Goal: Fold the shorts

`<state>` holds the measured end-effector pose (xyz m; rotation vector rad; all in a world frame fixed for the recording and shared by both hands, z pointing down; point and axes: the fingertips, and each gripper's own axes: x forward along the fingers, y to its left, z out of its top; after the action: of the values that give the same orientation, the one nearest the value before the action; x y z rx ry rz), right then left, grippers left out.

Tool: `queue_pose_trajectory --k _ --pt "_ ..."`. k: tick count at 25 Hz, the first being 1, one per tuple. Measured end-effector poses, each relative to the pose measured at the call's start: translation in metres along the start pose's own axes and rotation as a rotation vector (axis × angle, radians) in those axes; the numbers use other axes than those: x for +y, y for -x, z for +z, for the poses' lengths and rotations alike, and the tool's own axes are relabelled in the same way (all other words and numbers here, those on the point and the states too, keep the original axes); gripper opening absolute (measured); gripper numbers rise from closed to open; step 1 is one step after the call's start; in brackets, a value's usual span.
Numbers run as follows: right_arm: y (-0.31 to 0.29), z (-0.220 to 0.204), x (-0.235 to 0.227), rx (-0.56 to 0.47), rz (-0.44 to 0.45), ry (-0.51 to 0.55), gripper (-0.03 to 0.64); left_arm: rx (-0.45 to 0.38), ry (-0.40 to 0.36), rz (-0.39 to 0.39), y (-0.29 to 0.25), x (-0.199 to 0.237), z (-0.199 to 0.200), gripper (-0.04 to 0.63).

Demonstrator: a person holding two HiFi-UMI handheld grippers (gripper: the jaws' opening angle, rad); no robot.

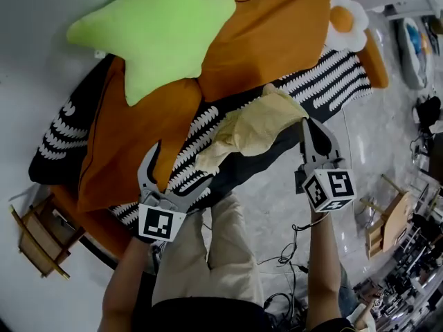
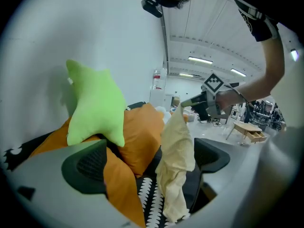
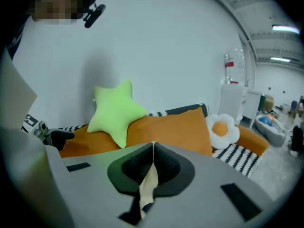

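Note:
The pale yellow shorts (image 1: pixel 252 126) hang in the air over the sofa's front edge, pinched at one corner by my right gripper (image 1: pixel 306 124), which is shut on the cloth. In the right gripper view a strip of the fabric (image 3: pixel 148 186) sticks out between the closed jaws of the right gripper (image 3: pixel 153 145). My left gripper (image 1: pixel 184 163) is open, lower and to the left of the shorts' dangling end. In the left gripper view the shorts (image 2: pixel 176 151) droop between the wide jaws of the left gripper (image 2: pixel 152 152) without the pads pressing on them, and the right gripper (image 2: pixel 191 101) holds their top.
A green star pillow (image 1: pixel 156 30), two orange cushions (image 1: pixel 270 37) (image 1: pixel 131 144) and an egg-shaped pillow (image 1: pixel 346 16) lie on a black-and-white striped blanket (image 1: pixel 325 81). A wooden stool (image 1: pixel 34 237) stands at the left, a small wooden drawer unit (image 1: pixel 387 223) at the right, cables (image 1: pixel 284 254) on the floor.

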<state>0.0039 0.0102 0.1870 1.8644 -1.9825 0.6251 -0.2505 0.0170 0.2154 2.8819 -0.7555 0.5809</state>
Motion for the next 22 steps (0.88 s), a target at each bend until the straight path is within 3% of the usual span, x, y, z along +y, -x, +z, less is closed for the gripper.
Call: queue_pose_trajectory --k 2,5,7,9,10,13,15,17,19,22 --pt "0.013 -0.007 0.011 -0.021 -0.044 0.005 0.018 -0.003 0.002 0.015 -0.002 0.008 0.001 0.581" --pt "0.007 -0.066 0.070 0.068 0.042 0.062 0.018 -0.003 0.109 0.071 -0.001 0.022 -0.003 0.581" --pt "-0.003 -0.115 0.117 0.157 0.161 0.141 0.018 0.014 0.085 0.070 -0.007 0.024 -0.003 0.581" --pt "-0.010 -0.166 0.164 0.251 0.294 0.147 0.018 0.038 0.012 0.050 -0.016 0.024 -0.003 0.581" --pt "-0.011 -0.191 0.190 0.300 0.361 0.131 0.019 0.051 0.017 0.056 -0.018 0.025 -0.006 0.581" --pt "-0.005 -0.266 0.272 0.462 0.592 0.074 0.025 0.081 0.156 0.114 -0.019 0.031 -0.025 0.581" --pt "0.008 -0.295 0.309 0.569 0.774 0.057 0.190 0.107 0.149 0.103 -0.021 0.032 -0.037 0.581" --pt "0.010 -0.306 0.303 0.625 0.862 0.065 0.207 0.139 0.121 0.052 -0.030 0.027 -0.052 0.581" --pt "-0.008 -0.307 0.256 0.638 0.817 0.039 0.195 0.197 0.125 0.008 -0.040 0.017 -0.074 0.581" --pt "-0.073 -0.285 0.148 0.552 0.543 -0.003 0.149 0.268 0.169 -0.001 -0.046 0.008 -0.105 0.581"
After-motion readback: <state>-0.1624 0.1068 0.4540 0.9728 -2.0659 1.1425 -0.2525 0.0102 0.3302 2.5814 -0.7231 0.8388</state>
